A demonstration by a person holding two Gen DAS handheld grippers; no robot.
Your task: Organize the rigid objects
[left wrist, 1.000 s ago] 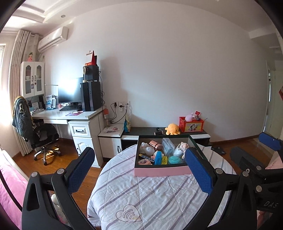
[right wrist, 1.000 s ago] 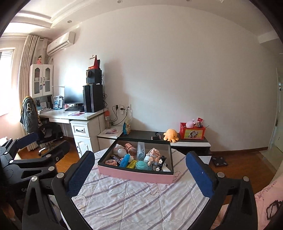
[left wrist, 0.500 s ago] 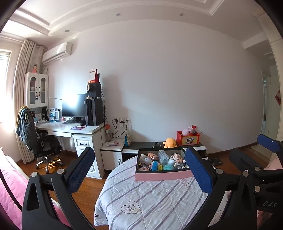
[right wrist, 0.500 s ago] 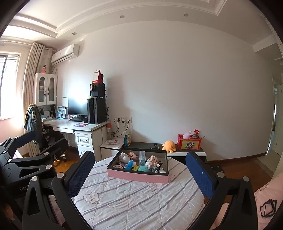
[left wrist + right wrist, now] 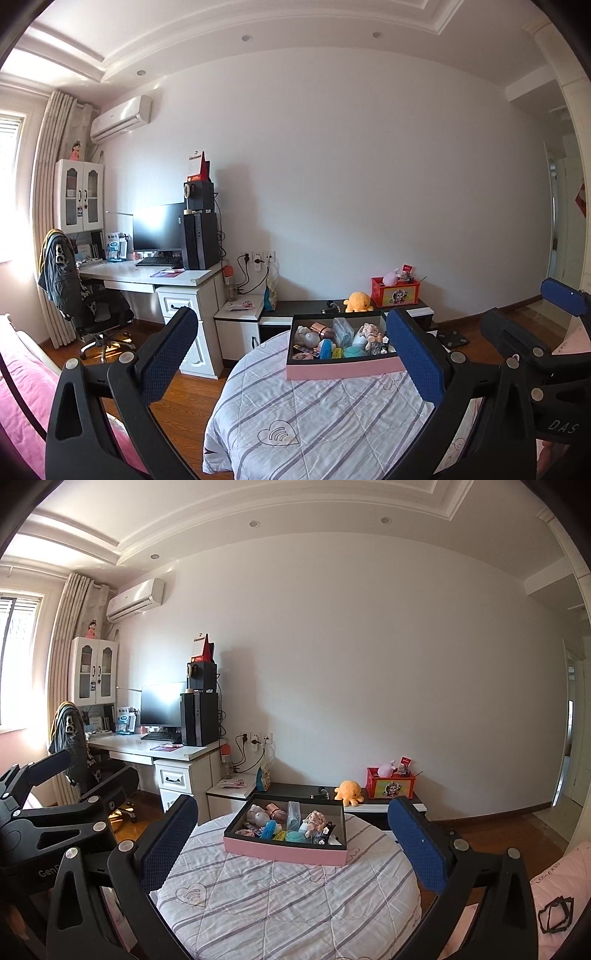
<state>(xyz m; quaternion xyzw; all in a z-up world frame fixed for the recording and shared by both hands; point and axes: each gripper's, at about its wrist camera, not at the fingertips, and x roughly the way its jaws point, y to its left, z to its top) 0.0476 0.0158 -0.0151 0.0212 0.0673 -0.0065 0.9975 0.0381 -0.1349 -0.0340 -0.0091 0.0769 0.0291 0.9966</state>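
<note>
Both claws spread wide and empty, held well back from the round counter (image 5: 280, 904) with its striped cover. Left claw (image 5: 291, 354) and right claw (image 5: 291, 834) side by side, both pointing at the pink box (image 5: 288, 853). Box near the far edge of the counter, filled with small things (a grey toy, a blue item, a doll; the rest too small to tell). Behind, an orange plush (image 5: 347, 792) on a low shelf.
</note>
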